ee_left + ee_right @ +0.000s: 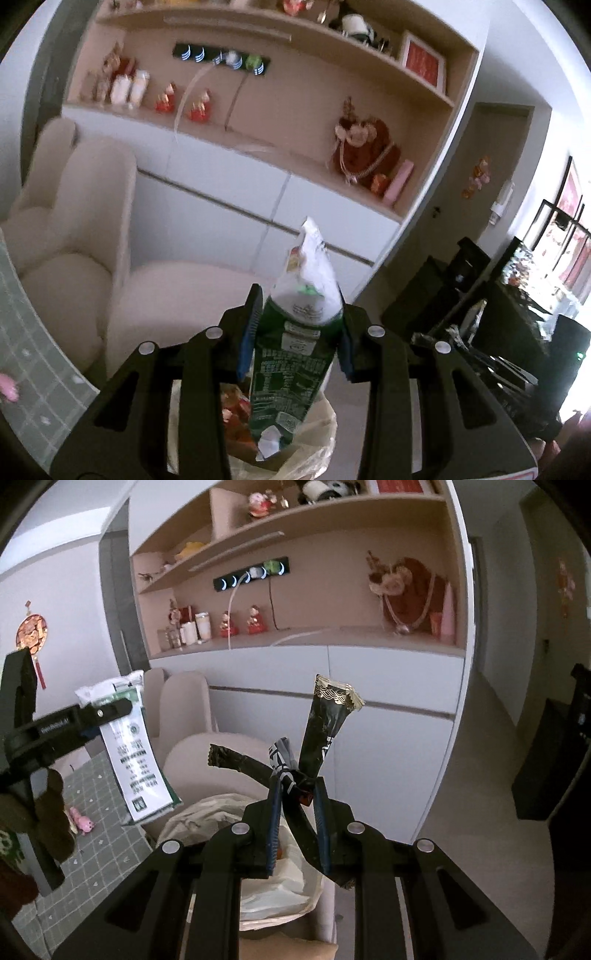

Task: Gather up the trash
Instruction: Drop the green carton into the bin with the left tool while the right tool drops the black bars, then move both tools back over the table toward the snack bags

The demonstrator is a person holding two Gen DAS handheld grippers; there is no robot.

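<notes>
Left tool (297, 328) clamps green-white packet (295, 354) over bin bag (325, 435); right tool (297, 814) grips dark wrappers (325, 723) above same bag (mouth open); drop step in hand, I judge; next: open jaws squarely over the opening.

left gripper (295, 328): tilted downward, jaws partly apart, blue pads pressing both sides of a green-and-white carton (286, 354) | right gripper (297, 805): tilted downward, jaws narrow, pads clamped on a bunch of dark wrappers (314, 749) | left gripper also seen side-on at the left edge of the right wrist view, a hand behind it
</notes>
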